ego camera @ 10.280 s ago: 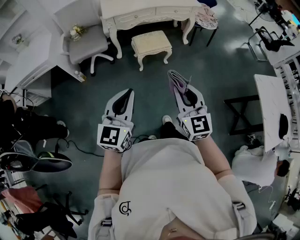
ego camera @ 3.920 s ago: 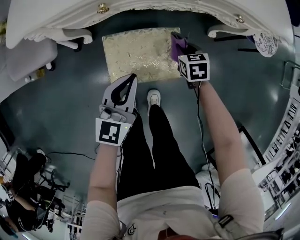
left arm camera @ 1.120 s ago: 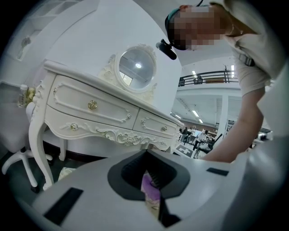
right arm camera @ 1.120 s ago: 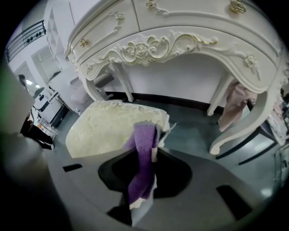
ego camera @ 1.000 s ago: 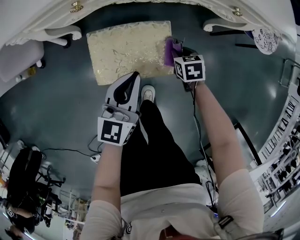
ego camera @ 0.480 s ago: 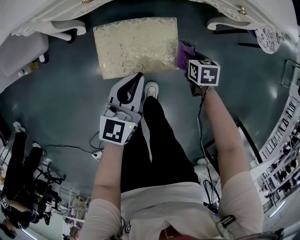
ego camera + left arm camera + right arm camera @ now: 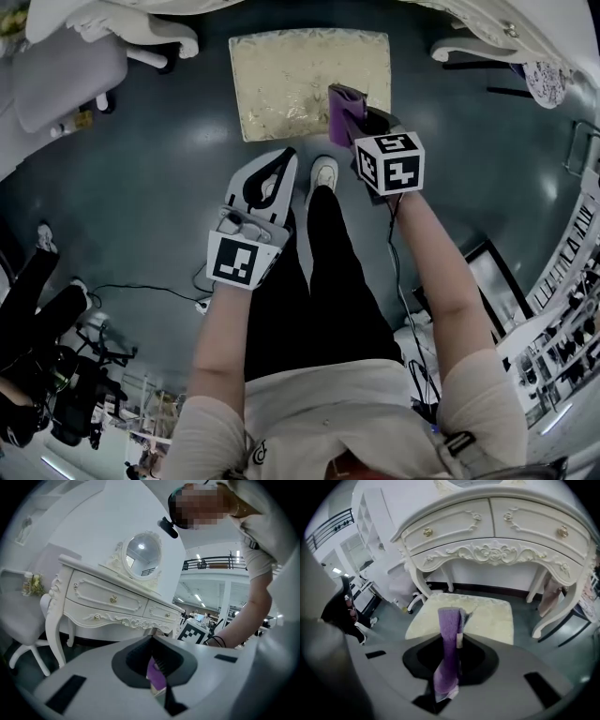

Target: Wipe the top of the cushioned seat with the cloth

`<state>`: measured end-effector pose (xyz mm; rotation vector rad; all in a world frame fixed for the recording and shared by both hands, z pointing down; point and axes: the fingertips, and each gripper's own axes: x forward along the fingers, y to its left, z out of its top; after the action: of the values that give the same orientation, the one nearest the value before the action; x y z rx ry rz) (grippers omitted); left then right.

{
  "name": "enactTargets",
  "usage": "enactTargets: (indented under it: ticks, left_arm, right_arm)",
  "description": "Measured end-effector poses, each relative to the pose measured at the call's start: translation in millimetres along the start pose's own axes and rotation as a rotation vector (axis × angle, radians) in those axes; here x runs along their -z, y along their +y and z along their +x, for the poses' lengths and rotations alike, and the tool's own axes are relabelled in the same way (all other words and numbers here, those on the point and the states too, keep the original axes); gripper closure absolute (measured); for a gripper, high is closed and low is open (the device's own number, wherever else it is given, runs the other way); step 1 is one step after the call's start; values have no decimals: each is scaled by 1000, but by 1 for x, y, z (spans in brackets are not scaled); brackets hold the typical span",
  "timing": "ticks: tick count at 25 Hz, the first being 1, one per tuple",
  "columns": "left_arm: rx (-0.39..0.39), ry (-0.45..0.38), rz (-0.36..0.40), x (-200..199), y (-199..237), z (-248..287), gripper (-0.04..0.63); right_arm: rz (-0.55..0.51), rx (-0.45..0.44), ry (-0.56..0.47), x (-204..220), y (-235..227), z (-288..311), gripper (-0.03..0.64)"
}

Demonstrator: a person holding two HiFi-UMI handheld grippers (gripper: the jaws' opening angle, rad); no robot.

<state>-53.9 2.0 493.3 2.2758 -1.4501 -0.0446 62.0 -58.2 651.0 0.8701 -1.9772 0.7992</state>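
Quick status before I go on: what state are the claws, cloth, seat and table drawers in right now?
Right claw: shut on the cloth.
Left claw: shut, empty, short of the seat.
Cloth: folded, standing up from the jaws, over the seat's near right part; contact unclear.
Cushioned seat: upright on the floor.
Dressing table drawers: both shut.

purple cloth (image 7: 343, 111) folded, upright, pinched in right gripper (image 7: 361, 120) jaws over cream patterned cushioned seat (image 7: 291, 80) near-right edge.

A white carved dressing table (image 7: 497, 531) carries an oval mirror (image 7: 143, 555), grey chair (image 7: 66, 75) beside.
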Motion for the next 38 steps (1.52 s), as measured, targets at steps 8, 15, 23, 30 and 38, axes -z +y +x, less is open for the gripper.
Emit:
enactTargets:
  ticks: [8, 15, 23, 30, 38]
  left_arm:
    - [-29, 13, 40, 4, 42, -60, 581]
    - [-95, 13, 57, 19, 81, -100, 581]
    - [-109, 27, 24, 38, 90, -106, 581]
    - [-111, 22, 21, 43, 81, -90, 581]
    - [-80, 30, 22, 46, 53, -60, 581]
  right_arm:
    - [-12, -82, 28, 4, 108, 46, 537]
    - [-17, -159, 51, 13, 182, 91, 537]
    - [1, -150, 72, 23, 179, 124, 535]
    - [-28, -214, 79, 23, 179, 120, 537]
    - [-29, -226, 69, 20, 145, 104, 534]
